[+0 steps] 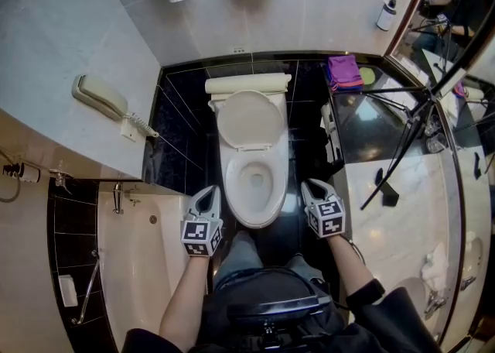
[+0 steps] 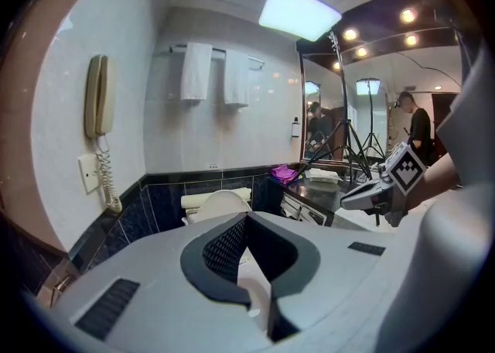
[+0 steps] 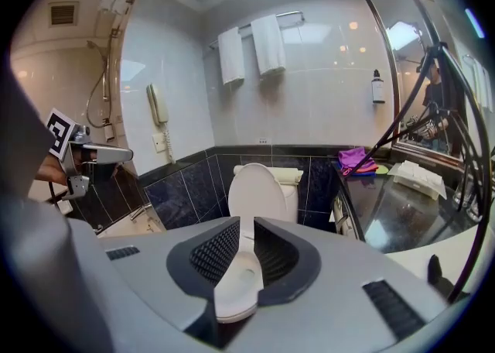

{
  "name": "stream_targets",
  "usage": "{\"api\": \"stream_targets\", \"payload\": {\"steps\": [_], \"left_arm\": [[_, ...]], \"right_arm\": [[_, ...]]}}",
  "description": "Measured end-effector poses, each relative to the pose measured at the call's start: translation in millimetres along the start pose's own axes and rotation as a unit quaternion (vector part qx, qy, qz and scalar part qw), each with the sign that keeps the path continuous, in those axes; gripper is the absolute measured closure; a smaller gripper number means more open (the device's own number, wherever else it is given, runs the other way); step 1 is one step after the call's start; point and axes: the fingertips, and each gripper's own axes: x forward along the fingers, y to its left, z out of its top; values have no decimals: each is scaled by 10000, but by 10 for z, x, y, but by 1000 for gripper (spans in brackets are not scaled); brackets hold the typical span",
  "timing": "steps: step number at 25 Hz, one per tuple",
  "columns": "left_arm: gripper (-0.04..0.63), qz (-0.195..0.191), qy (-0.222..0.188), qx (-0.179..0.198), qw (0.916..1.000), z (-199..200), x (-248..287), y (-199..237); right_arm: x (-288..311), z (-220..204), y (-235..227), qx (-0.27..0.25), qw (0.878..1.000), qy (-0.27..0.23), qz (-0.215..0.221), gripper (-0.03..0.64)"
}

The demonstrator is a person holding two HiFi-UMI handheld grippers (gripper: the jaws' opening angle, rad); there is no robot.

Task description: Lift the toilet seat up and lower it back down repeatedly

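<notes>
Sitting low on the toilet bowl (image 1: 230,206), the toilet seat (image 1: 272,189) is looking fully down, while the lid (image 1: 249,118) is leaning upright against the tank behind it. Judging from that, a lowering is finishing and the next lift is coming due, though neither tool is touching the seat yet.

The left gripper (image 1: 208,197) is hanging just beside the bowl's front left edge, its jaws meeting at the tips with nothing between them. The right gripper (image 1: 312,187) is waiting on the opposite side, jaws standing slightly apart and gripping nothing; its own view is showing only the far-off seat and lid through the gap.

Lifting again is likely calling for one tip to slide under the seat's front or side rim, then swing upward toward the lid without knocking it.

No brand or readable writing is showing: the marker cubes (image 1: 331,217) are carrying square patterns only, and the label on the small bottle (image 1: 386,15) by the mirror is too tiny to read.
</notes>
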Motion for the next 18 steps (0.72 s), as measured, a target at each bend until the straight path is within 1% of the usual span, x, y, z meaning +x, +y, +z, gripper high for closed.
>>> {"api": "stream_targets", "payload": {"steps": [2,5,8,13,18], "left_arm": [[598,-86,58,121,9999,-55,110,-34],[597,-171,148,296,9993,-141,261,-56],[597,-250,224,393,9987,-284,432,-62],[597,-402,382,489,9973,-707,699,-93],[597,-301,409,451,9977,-1268,1028,3]], "right_arm": [[131,-145,-18,232,9996,152,43,529],[353,-422,-41,691,9967,426,87,457],[608,-734,-84,1019,9924,687,94,428],[1012,-1479,-127,1496,9821,1147,36,416],[1496,-2364,-137,2027,9668,1554,20,405]]}}
